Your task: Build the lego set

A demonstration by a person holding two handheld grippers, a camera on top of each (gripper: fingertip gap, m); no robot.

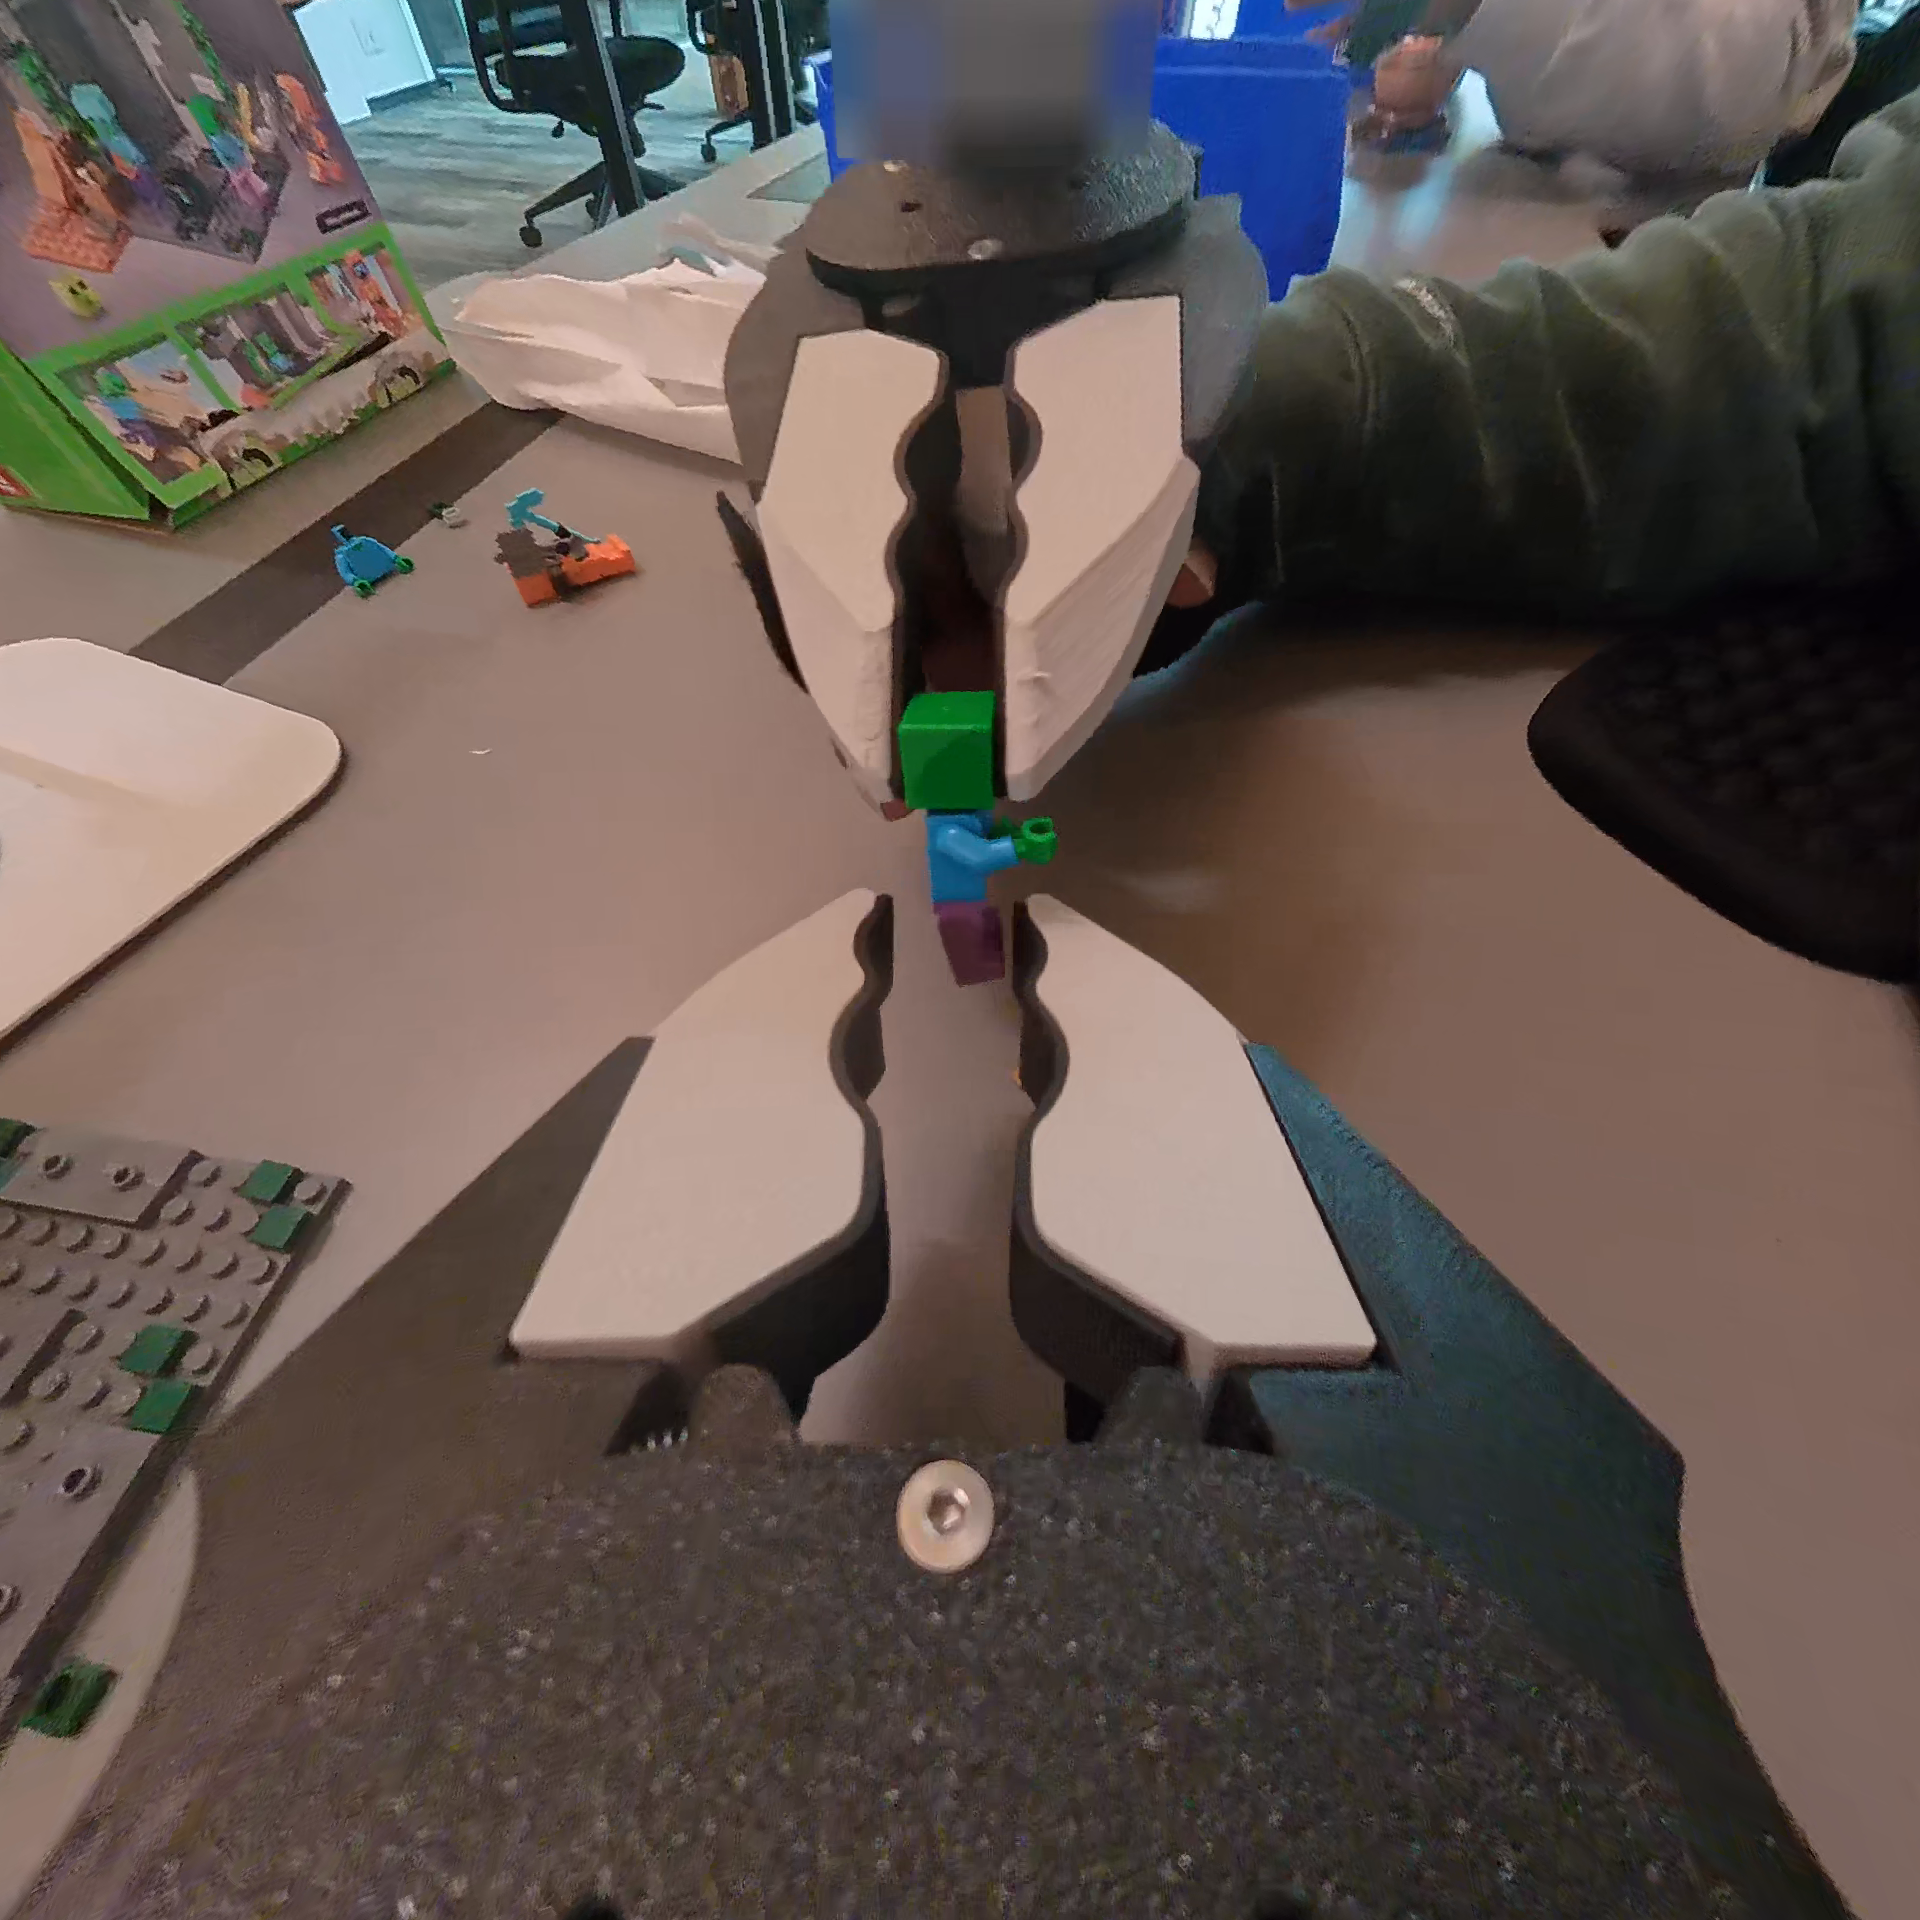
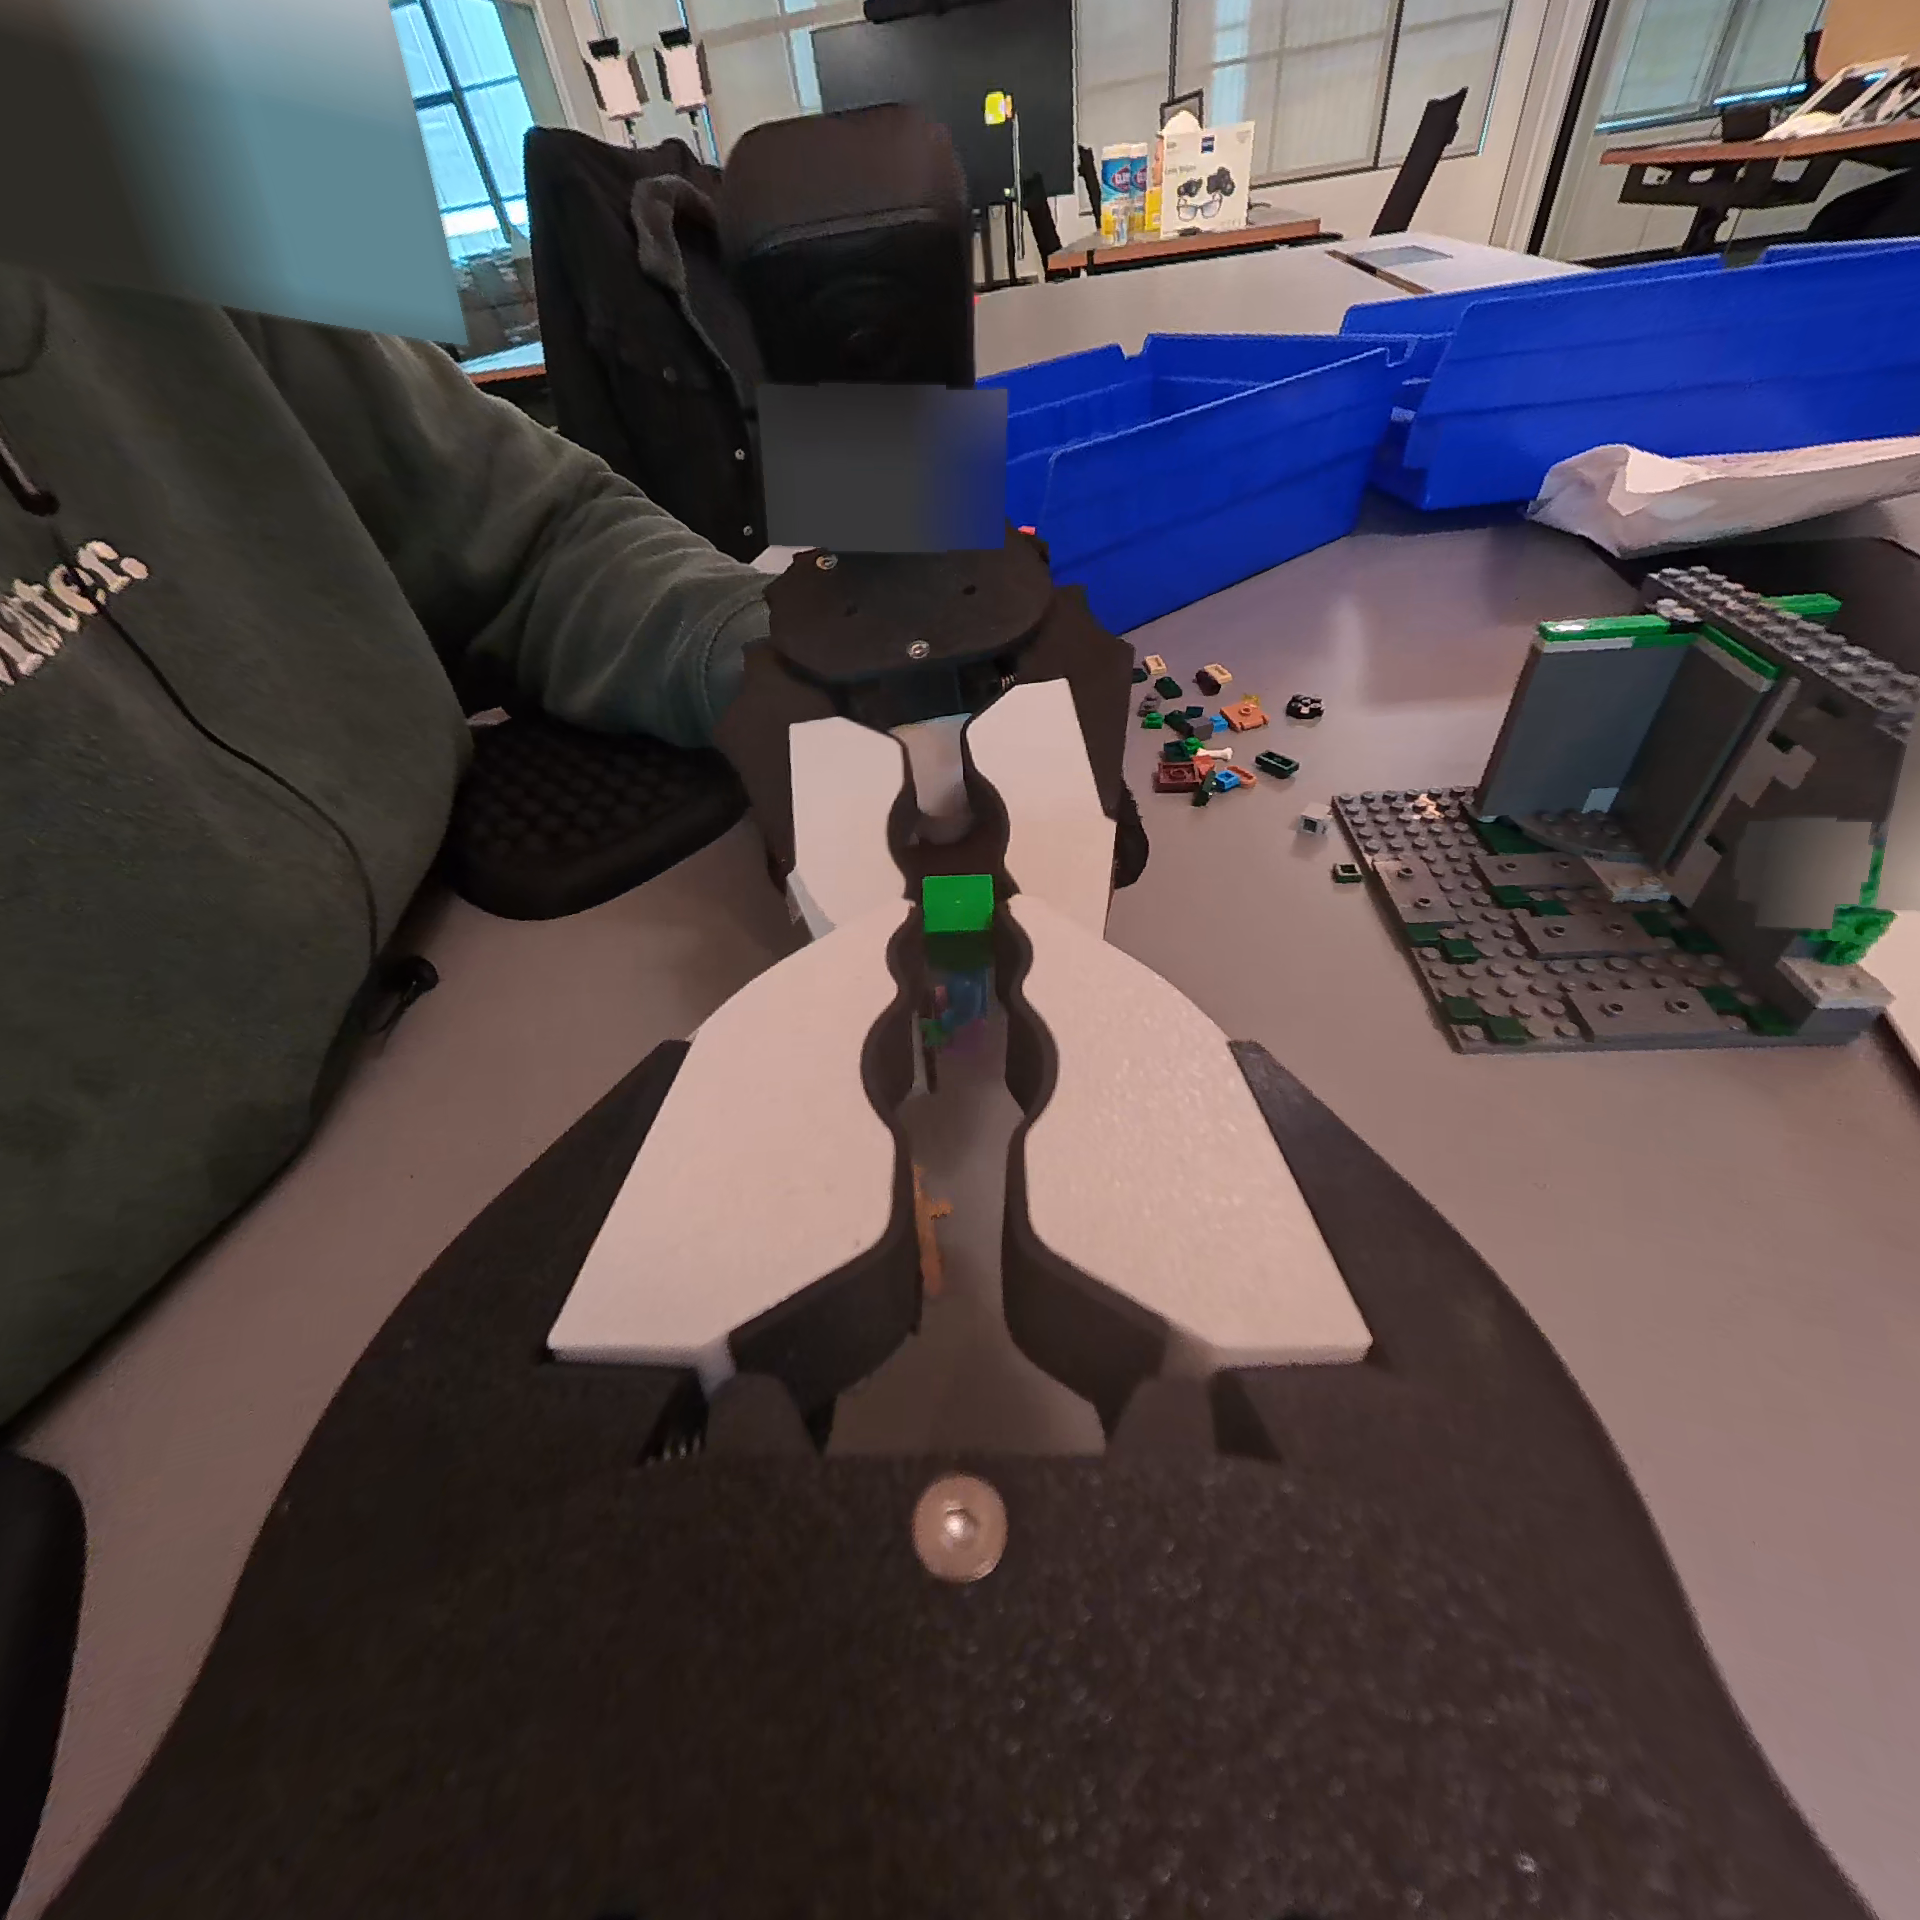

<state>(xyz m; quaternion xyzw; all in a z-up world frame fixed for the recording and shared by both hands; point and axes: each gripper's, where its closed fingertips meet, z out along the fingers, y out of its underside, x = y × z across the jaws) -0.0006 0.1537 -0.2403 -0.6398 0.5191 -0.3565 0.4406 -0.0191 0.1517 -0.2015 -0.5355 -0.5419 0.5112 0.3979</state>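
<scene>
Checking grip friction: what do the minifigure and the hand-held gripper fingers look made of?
Minifigure: hard moulded plastic, smooth and slightly glossy, judging by crisp edges and flat saturated colours. Right hand-held gripper fingers: seemingly 3D-printed plastic, matte white; faint layer lines show. Their dark wavy inner pads could be rubber; unclear.

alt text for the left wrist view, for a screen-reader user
The right gripper, facing the camera, grips the green cube head of a minifigure with a blue torso and purple legs, which hangs just ahead of the open left gripper. On the grey table sit a set box, loose pieces and a studded grey baseplate.
</scene>
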